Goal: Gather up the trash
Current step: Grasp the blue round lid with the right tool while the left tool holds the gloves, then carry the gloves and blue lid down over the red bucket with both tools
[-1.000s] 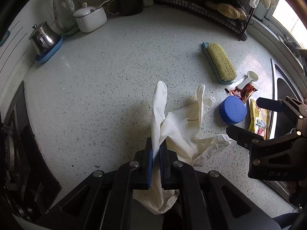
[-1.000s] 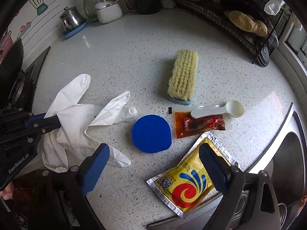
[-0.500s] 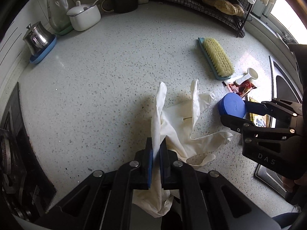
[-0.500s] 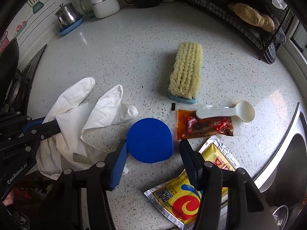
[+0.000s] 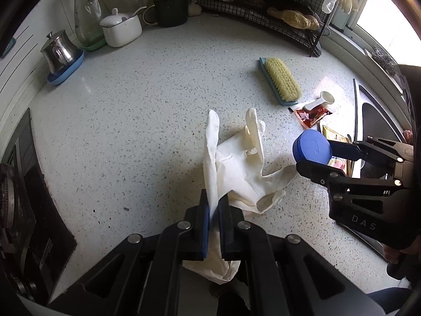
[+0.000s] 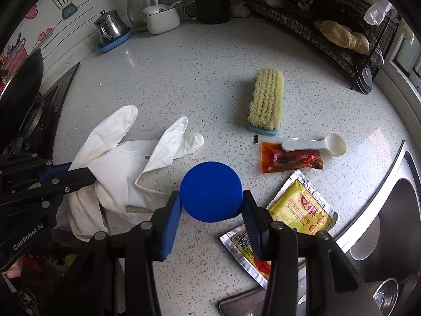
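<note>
We see our left gripper (image 5: 213, 205) clamped tight on a white rubber glove (image 5: 236, 166), whose fingers trail over the speckled bench (image 5: 131, 131). Our right gripper (image 6: 210, 205) has just been closing and now pinches a round blue lid (image 6: 210, 192) between its pads. Toward the bench's sink-side edge lie a yellow yeast packet (image 6: 302, 210), a red sauce sachet (image 6: 289, 158), a white scoop (image 6: 315, 143) and a scrubbing brush (image 6: 265, 100).

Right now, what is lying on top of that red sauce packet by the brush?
A white plastic spoon lies across the top edge of the red sauce packet, bowl toward the sink. The packet's strip beneath the handle is covered. Nothing else sits on it.
</note>
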A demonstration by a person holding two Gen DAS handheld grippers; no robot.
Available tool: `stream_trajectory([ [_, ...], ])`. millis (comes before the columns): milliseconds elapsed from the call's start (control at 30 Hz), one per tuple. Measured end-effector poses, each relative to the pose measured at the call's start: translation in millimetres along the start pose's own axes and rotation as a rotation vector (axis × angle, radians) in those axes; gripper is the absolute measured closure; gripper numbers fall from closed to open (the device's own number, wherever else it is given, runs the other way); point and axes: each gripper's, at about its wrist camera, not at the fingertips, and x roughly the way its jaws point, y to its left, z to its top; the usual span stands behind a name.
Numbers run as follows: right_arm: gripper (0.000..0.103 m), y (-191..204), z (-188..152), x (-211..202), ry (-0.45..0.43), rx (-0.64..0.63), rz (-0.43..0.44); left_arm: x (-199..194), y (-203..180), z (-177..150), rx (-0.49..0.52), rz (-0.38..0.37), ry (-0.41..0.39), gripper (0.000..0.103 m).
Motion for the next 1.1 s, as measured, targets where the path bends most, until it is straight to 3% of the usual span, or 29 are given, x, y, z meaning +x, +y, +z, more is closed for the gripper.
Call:
stream_trajectory([
  [333,0.060,11,-36,-26,-0.020,-0.010,0.000,-31,7,-44,0.013,-0.012,-0.025,0.098],
  [700,0.060,54,-80,-52,-0.037,-0.004,0.003,-66,17,-110,0.027,-0.030,-0.038,0.098],
  [1100,0.060,108,-152,-62,-0.008,0.028,0.020,-82,29,-192,0.037,-0.058,0.005,0.098],
])
